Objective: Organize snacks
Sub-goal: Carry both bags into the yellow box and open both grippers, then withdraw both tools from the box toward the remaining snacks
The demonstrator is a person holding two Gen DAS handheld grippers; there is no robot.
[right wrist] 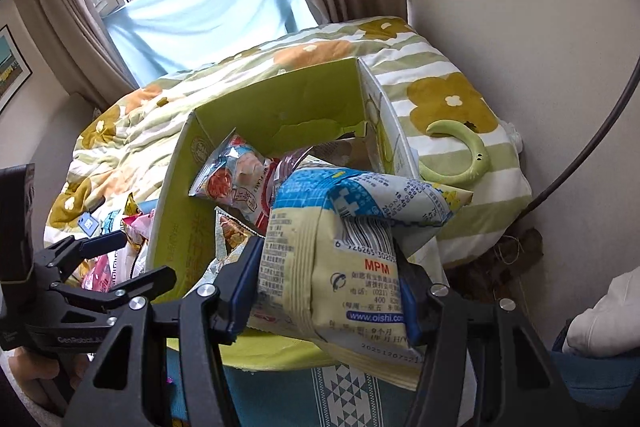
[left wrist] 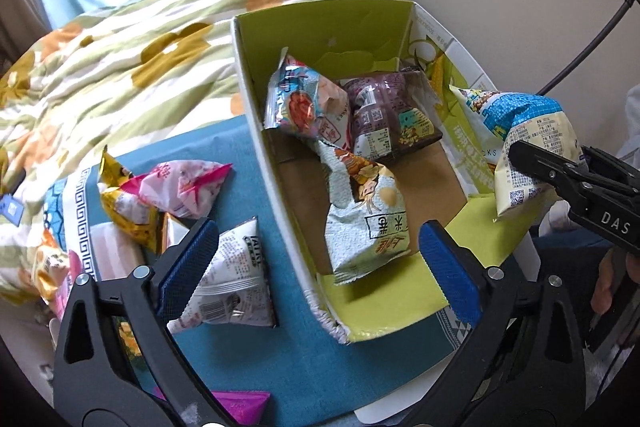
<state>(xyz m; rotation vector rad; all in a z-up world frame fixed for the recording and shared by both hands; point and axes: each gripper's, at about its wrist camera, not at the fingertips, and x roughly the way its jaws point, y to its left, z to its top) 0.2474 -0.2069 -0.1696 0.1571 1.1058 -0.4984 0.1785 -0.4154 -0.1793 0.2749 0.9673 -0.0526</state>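
Observation:
An open green-lined cardboard box (left wrist: 360, 19) lies on a teal cloth (left wrist: 256, 359) and holds three snack bags: a pale green one (left wrist: 368, 223), a purple one (left wrist: 384, 111) and a blue-red one (left wrist: 308, 103). My right gripper (right wrist: 328, 287) is shut on a cream and blue snack bag (right wrist: 340, 247), held over the box's right rim; the bag also shows in the left wrist view (left wrist: 524, 143). My left gripper (left wrist: 316, 267) is open and empty above the box's near left wall. A white bag (left wrist: 236, 275) lies by its left finger.
Loose snack bags lie left of the box: a pink one (left wrist: 184, 187), a yellow one (left wrist: 120, 211) and a magenta one (left wrist: 240, 403). A floral quilt (left wrist: 120, 59) covers the bed behind. A wall and a dark cable (left wrist: 592, 43) are on the right.

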